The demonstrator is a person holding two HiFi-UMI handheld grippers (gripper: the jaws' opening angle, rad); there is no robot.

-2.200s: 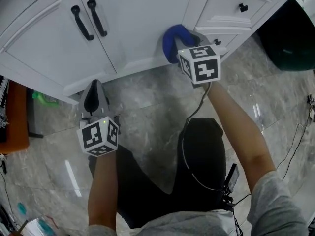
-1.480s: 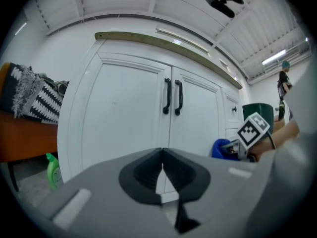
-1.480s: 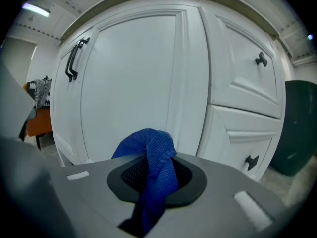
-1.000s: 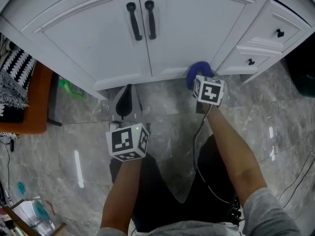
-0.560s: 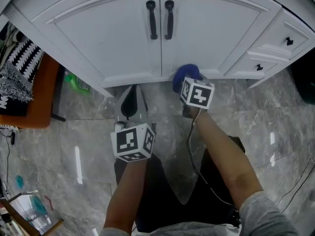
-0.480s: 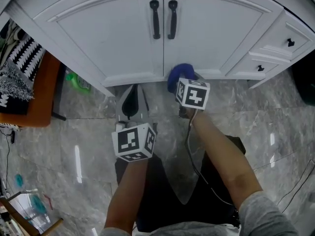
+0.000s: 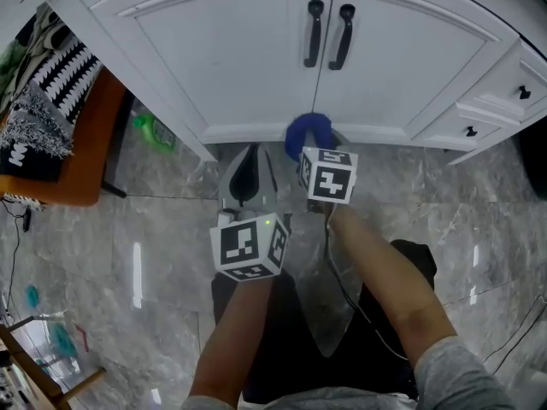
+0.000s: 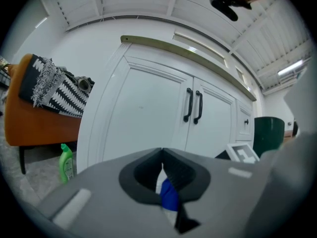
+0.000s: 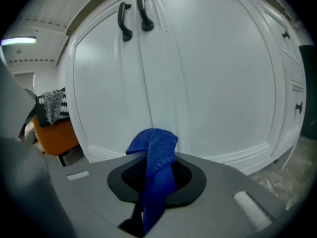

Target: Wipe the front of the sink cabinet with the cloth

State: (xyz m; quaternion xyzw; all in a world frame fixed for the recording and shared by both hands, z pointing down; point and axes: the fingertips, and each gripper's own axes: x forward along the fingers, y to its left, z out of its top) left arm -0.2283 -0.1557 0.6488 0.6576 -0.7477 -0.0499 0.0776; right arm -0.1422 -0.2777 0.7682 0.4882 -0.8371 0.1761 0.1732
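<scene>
The white sink cabinet (image 7: 256,49) has two doors with black handles (image 7: 329,34). My right gripper (image 7: 309,143) is shut on a blue cloth (image 7: 308,131), which presses against the bottom rail of the cabinet below the door seam. In the right gripper view the blue cloth (image 9: 156,167) sticks up from between the jaws in front of the doors (image 9: 198,73). My left gripper (image 7: 246,167) hangs over the floor just left of the cloth, jaws together and nothing in them. In the left gripper view the cloth (image 8: 169,198) shows as a blue patch past the jaw tips.
An orange stool (image 7: 73,152) with a black-and-white patterned textile (image 7: 51,84) stands at the left. A green bottle (image 7: 154,131) stands on the marble floor by the cabinet's left corner. Small drawers with black knobs (image 7: 468,131) are at the right. A cable (image 7: 530,331) runs over the floor.
The right gripper has slid the blue cloth leftward along the cabinet's bottom rail, from below the right drawers to below the door seam. The left gripper has stayed shut, hanging beside it.
</scene>
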